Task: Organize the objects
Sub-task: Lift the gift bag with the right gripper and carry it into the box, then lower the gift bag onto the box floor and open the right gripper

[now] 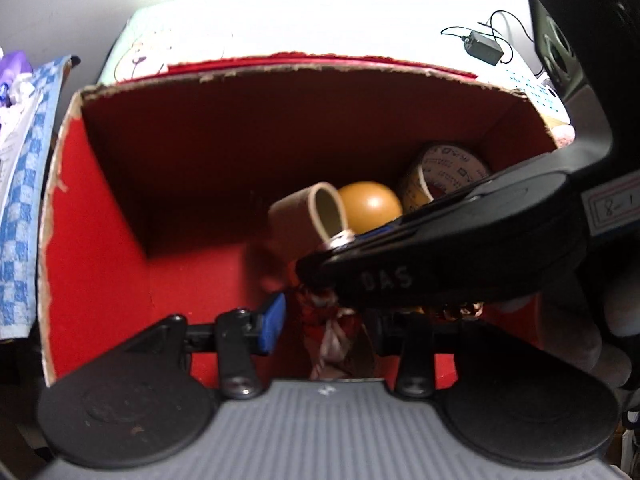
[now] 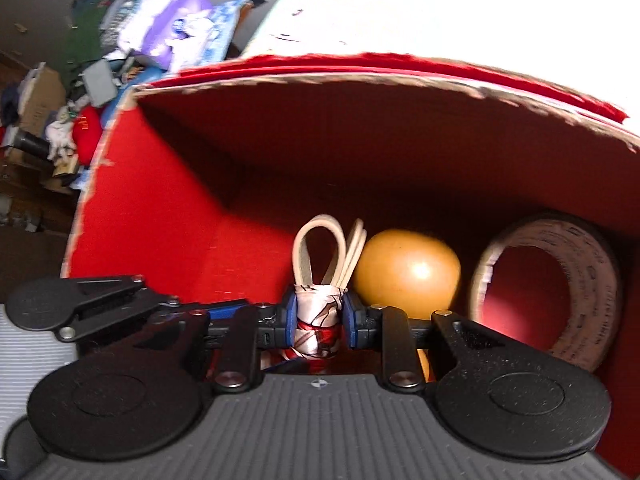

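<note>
Clamping a wrapped bundle of cream looped bands point(image 2: 318, 312), the right gripper point(image 2: 319, 316) is reaching inside the red cardboard box point(image 2: 168, 208), beside an orange ball point(image 2: 406, 268) and tape roll point(image 2: 560, 280); the left gripper point(image 1: 336, 320) is gaping alongside.

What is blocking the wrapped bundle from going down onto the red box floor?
Nothing visible. The right tongs hold the bundle inside the red box; the orange ball and tape roll sit off to its right.

Cream looped strap bundle point(image 2: 320, 276) in satin wrap, upright inside red box point(image 2: 168, 208), beside orange ball point(image 2: 408, 270) and tape roll point(image 2: 560, 284).
</note>
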### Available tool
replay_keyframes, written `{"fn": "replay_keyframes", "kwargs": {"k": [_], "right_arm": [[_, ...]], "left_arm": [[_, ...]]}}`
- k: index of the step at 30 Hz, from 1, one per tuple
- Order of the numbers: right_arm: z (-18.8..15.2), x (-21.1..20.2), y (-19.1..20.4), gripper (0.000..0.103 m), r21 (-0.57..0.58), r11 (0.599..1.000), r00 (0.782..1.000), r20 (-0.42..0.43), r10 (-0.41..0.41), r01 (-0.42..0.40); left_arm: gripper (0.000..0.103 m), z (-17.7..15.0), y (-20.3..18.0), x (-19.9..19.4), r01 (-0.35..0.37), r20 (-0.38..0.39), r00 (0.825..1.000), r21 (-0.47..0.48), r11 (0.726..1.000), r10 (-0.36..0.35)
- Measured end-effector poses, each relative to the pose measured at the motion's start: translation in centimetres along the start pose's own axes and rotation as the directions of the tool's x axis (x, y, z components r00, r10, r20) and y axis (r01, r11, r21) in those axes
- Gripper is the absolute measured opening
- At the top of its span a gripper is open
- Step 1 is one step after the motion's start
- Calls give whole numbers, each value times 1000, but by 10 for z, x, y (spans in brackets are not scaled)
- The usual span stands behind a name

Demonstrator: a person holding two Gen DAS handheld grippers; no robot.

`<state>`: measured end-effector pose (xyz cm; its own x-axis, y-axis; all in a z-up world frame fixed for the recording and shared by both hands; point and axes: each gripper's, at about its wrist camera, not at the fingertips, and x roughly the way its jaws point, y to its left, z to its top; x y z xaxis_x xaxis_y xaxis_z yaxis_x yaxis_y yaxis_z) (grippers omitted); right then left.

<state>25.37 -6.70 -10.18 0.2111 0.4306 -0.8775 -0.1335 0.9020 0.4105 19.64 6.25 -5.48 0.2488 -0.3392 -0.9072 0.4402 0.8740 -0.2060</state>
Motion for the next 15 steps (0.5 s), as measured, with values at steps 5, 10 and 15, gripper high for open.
{"fn": "replay_keyframes", "kwargs": {"k": [5, 10, 15], "right_arm": [[-3, -5, 0, 23, -44, 999, 1000, -8, -13, 13], [-1, 3, -4, 25, -14, 1000, 1000, -3, 6, -6], [0, 0, -7, 28, 2, 1000, 1000, -12, 22, -22]], "left_arm": [[43, 2, -1, 3, 21, -6, 1000, -1, 1000, -21], [43, 2, -5, 1, -21, 17, 1000, 33, 999, 20], [46, -1, -1, -12, -58, 69, 996, 26, 998, 56]]}}
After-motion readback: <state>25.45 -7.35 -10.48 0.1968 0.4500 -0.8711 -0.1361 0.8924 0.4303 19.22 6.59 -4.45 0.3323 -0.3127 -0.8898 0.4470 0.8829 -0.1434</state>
